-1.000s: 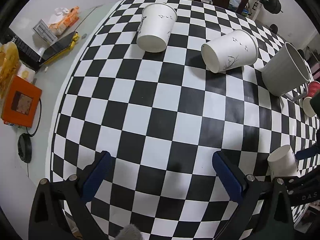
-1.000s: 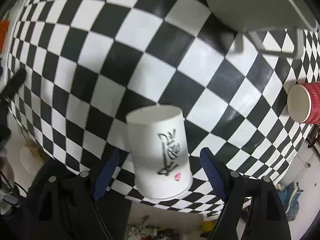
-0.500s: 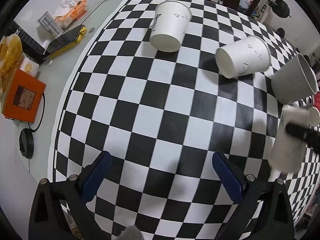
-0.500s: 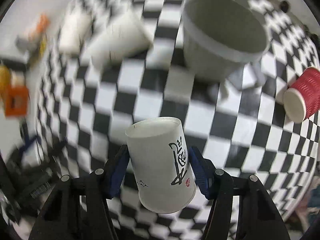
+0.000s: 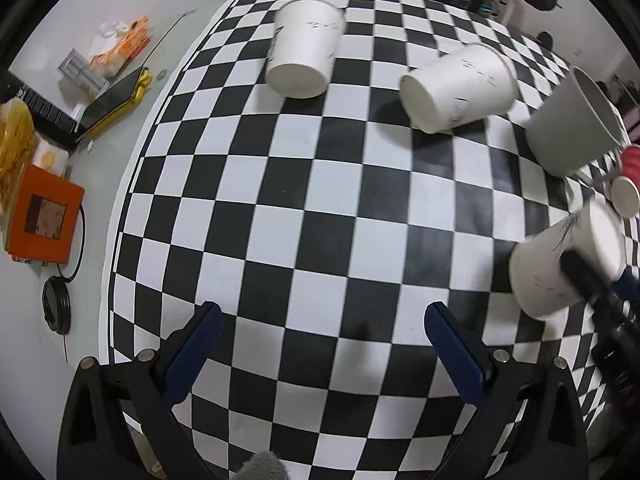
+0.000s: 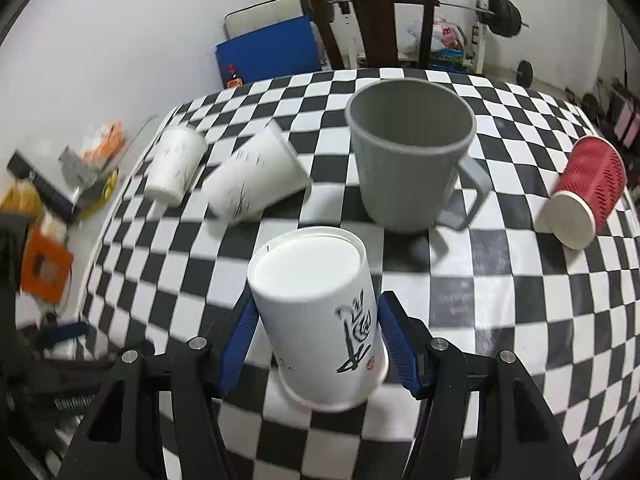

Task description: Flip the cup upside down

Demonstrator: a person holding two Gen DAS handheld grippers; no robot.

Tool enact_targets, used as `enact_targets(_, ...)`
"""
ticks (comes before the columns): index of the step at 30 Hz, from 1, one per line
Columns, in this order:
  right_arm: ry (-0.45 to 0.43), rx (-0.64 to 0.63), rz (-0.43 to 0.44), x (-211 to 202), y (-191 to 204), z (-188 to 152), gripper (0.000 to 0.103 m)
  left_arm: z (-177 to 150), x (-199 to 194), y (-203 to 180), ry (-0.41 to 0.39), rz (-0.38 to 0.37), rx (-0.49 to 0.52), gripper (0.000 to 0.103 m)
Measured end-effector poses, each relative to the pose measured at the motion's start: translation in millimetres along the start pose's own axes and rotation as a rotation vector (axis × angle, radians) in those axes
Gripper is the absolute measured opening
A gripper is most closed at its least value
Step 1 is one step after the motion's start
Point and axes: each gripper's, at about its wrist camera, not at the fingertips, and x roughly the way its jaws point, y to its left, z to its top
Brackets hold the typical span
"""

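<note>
My right gripper (image 6: 316,332) is shut on a white paper cup with black calligraphy (image 6: 320,312). The cup is upside down, base up and rim near the checkered cloth (image 6: 500,320). In the left wrist view this cup (image 5: 560,264) shows at the right edge with the right gripper's dark finger across it. My left gripper (image 5: 320,336) is open and empty, hovering over the cloth (image 5: 300,200).
Two white paper cups (image 6: 256,176) (image 6: 172,164) lie on their sides at the back left. A grey handled mug (image 6: 408,152) stands upright behind the held cup. A red ribbed cup (image 6: 580,192) lies at the right. Clutter and an orange box (image 5: 44,220) lie left of the cloth.
My right gripper closed on the calligraphy cup, lifted it and turned it base up. The left gripper drifted slightly and stays open.
</note>
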Motion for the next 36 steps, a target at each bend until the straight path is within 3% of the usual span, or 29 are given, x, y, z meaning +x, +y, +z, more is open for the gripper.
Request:
enact_targets(4, 0.053, 0.015, -0.045, 3.8, -4.7, -24.4, 0.067, -6.3, -9.0, -9.5, -0.015, -0.008, 0.030, 0.103)
enact_targets(8, 0.082, 0.039, -0.090, -3.4, -12.8, -38.4, 0.095, -12.0, -25.1, -16.5, -0.045, -0.010, 0.049, 0.103)
enact_targets(10, 0.095, 0.043, -0.106, -12.7, -15.1, -43.7, 0.102, -14.6, -37.8, -19.4, -0.070, -0.013, 0.058, 0.103)
enact_targets(16, 0.123, 0.062, -0.165, -64.5, -21.9, -54.9, 0.102, -21.8, -89.9, -22.2, -0.152, -0.050, 0.082, 0.103)
enact_targets(28, 0.005, 0.115, -0.312, -220.9, -18.0, -21.4, 0.102, -34.6, -227.9, -21.5, -0.319, -0.133, 0.104, 0.103)
enact_targets(36, -0.047, 0.102, -0.377, -305.5, 2.4, -7.4, 0.102, -45.3, -288.7, -11.6, -0.375, -0.142, 0.087, 0.103)
